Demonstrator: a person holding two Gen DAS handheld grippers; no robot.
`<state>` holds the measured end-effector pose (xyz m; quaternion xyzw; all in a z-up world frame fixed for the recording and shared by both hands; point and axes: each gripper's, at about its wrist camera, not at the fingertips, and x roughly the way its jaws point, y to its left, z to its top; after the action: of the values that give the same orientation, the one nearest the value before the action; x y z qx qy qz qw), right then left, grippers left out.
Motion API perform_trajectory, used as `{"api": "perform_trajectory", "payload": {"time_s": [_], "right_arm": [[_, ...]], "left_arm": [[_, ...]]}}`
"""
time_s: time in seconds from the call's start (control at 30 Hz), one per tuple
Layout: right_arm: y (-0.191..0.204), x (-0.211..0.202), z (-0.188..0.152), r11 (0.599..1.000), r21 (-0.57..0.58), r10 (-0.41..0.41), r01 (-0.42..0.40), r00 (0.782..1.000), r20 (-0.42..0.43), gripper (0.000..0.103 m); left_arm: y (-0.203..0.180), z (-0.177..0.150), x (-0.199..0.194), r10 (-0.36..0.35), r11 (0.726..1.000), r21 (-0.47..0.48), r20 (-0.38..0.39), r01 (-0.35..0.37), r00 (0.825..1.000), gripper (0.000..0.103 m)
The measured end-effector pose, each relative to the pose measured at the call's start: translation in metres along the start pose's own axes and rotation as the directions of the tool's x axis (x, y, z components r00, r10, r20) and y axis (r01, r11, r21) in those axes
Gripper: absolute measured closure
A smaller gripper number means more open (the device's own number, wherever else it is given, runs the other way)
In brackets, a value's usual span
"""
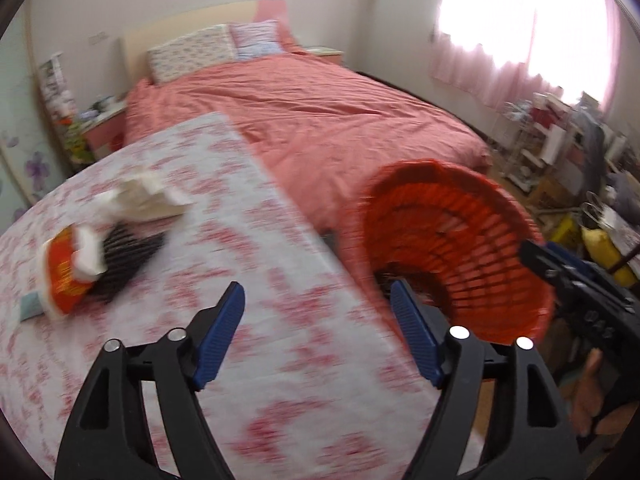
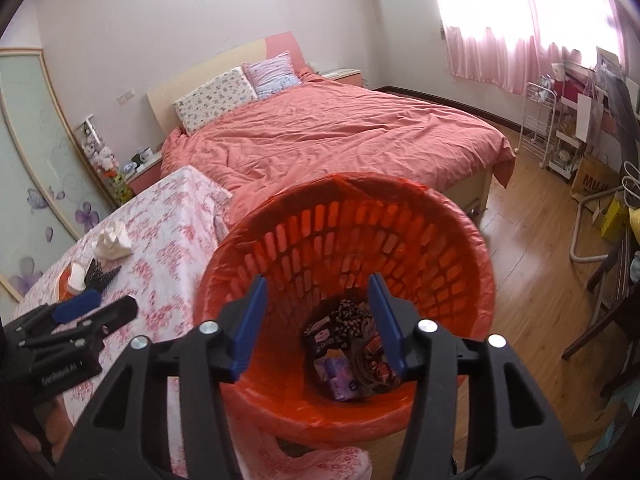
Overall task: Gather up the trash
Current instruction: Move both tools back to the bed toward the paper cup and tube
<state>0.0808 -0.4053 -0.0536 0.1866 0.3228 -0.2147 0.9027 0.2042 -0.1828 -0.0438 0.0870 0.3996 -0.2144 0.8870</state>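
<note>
A red slatted trash basket (image 2: 344,240) with a red liner stands beside the table and holds several wrappers (image 2: 348,352); it also shows in the left wrist view (image 1: 452,236). My right gripper (image 2: 320,312) is open and empty above the basket's mouth. My left gripper (image 1: 318,320) is open and empty over the table's right edge. On the table lie a crumpled white tissue (image 1: 144,196), a red-orange snack packet (image 1: 64,276), a black spiky piece (image 1: 128,256) and a small pale blue item (image 1: 30,306). The left wrist view is blurred.
The table (image 1: 240,280) has a pink floral cloth. A bed (image 2: 340,136) with a salmon cover lies behind it. A nightstand (image 2: 140,168) stands at the left, shelves and bags (image 2: 592,140) at the right, and wood floor (image 2: 532,260) beyond the basket.
</note>
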Motion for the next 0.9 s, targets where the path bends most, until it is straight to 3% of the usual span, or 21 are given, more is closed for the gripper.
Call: {"api": "perform_trajectory", "payload": {"time_s": [0.13,0.23,0.37,0.53,0.6,0.73,0.9], "right_arm": [[0.028,-0.001,-0.006,0.999,-0.046,0.021,-0.021,1.000,-0.010,0.043],[0.051,-0.001,-0.011,0.996,-0.081,0.046,-0.048,0.999,-0.018,0.039],[0.088,0.004,-0.020,0.987,-0.133,0.083,-0.087,0.996,-0.040,0.037],[0.139,0.018,-0.035,0.970,-0.196,0.129,-0.145,0.987,-0.095,0.037],[0.156,0.022,-0.040,0.963,-0.217,0.142,-0.163,0.984,-0.109,0.037],[0.181,0.025,-0.046,0.952,-0.240,0.163,-0.189,0.979,-0.125,0.037],[0.208,0.029,-0.044,0.940,-0.266,0.183,-0.211,0.975,-0.128,0.037]], "left_arm": [[0.038,-0.008,-0.005,0.080,0.995,-0.056,0.000,-0.080,0.997,0.026],[0.072,-0.013,-0.013,0.151,0.983,-0.111,0.009,-0.149,0.988,0.017],[0.122,-0.021,-0.024,0.251,0.950,-0.192,0.008,-0.245,0.968,0.016],[0.180,-0.034,-0.027,0.325,0.903,-0.285,-0.041,-0.322,0.945,0.016],[0.197,-0.035,-0.029,0.321,0.889,-0.327,-0.053,-0.320,0.945,0.016],[0.200,-0.028,-0.028,0.303,0.893,-0.339,-0.038,-0.297,0.952,0.016],[0.221,-0.024,-0.026,0.330,0.871,-0.370,-0.045,-0.323,0.943,0.015]]}}
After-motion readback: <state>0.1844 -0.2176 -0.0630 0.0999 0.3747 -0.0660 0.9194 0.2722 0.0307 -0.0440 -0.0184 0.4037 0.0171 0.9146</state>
